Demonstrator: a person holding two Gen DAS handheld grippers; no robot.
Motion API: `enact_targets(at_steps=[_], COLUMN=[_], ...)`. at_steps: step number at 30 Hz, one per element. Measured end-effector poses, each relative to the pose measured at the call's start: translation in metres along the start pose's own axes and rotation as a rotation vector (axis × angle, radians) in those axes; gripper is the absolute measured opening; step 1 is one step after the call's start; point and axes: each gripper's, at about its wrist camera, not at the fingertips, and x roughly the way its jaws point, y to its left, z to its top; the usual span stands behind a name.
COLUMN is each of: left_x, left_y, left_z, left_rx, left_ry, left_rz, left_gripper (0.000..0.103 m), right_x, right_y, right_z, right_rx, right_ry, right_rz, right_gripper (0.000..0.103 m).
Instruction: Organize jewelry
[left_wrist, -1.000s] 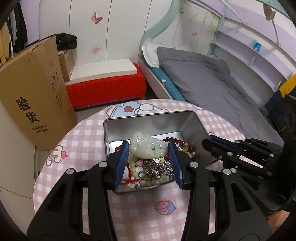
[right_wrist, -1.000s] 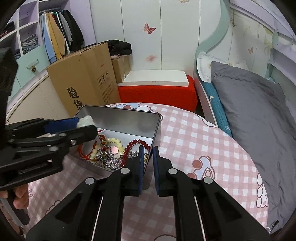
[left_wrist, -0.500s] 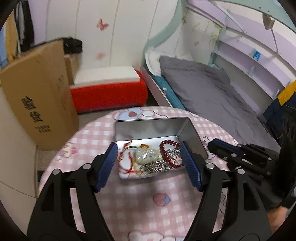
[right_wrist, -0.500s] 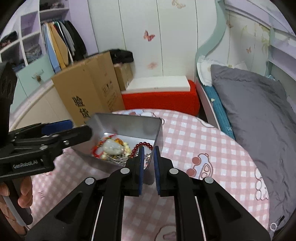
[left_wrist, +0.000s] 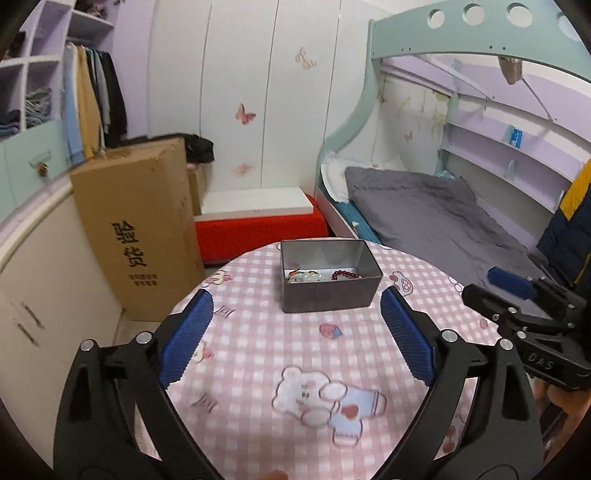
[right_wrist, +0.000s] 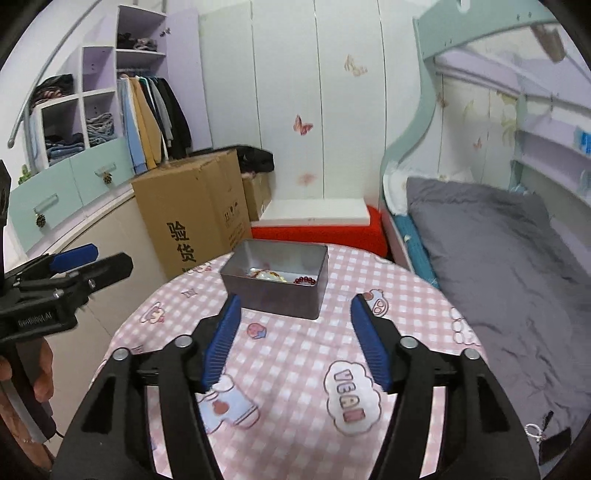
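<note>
A grey metal tin (left_wrist: 328, 295) stands on the far half of the round table. Inside it lie a pale jade-like piece (left_wrist: 308, 276), a red bead bracelet (left_wrist: 345, 274) and other tangled jewelry. My left gripper (left_wrist: 295, 293) hangs back from the tin above the cloth, jaws wide and still opening, nothing between them. In the right wrist view the same tin (right_wrist: 275, 291) sits ahead of my right gripper (right_wrist: 294, 301), whose jaws are also opening and empty. Each gripper shows in the other's view: the right gripper (left_wrist: 487, 286), the left gripper (right_wrist: 110, 258).
A pink checked cloth with cartoon prints (left_wrist: 258, 350) covers the table. A tall cardboard box (left_wrist: 136, 236) stands at the left, a red bench (left_wrist: 258, 229) behind the table, a bed with grey bedding (left_wrist: 443, 221) at the right. A small silver ring with a dark tag (right_wrist: 535, 431) lies beyond the table's right edge.
The left gripper let the pale piece go into the tin and opened wide. The right gripper came off the tin's near wall and opened. Both pulled back and up.
</note>
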Motion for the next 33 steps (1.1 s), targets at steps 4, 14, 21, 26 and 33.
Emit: enact_targets(at_steps=[4, 14, 21, 26, 33], left_x=[-0.043, -0.116, -0.15, -0.165, -0.177], left_y=[-0.006, -0.018, -0.032, -0.038, -0.042], left_z=[-0.011, -0.023, -0.028, -0.03, -0.032], left_rx=[0.006, 0.011, 0.058, 0.072, 0.066], left_ry=[-0.055, -0.185, -0.268, -0.313, -0.34], left_rz=[0.01, 0.033, 0.075, 0.102, 0.115], left_gripper=[0.092, 0.094, 0.094, 0.094, 0.094], right_x=[-0.036, -0.11, -0.139, -0.155, -0.164], right_y=[0.02, 0.056, 0.065, 0.067, 0.069], right_z=[-0.004, -0.009, -0.014, -0.019, -0.023], right_rx=[-0.037, -0.109, -0.125, -0.135, -0.151], right_ry=[-0.066, -0.224, -0.29, -0.325, -0.352], right_rz=[-0.013, -0.044, -0.048, -0.075, -0.095], right_gripper=[0.071, 0.085, 0.089, 0.09, 0.091])
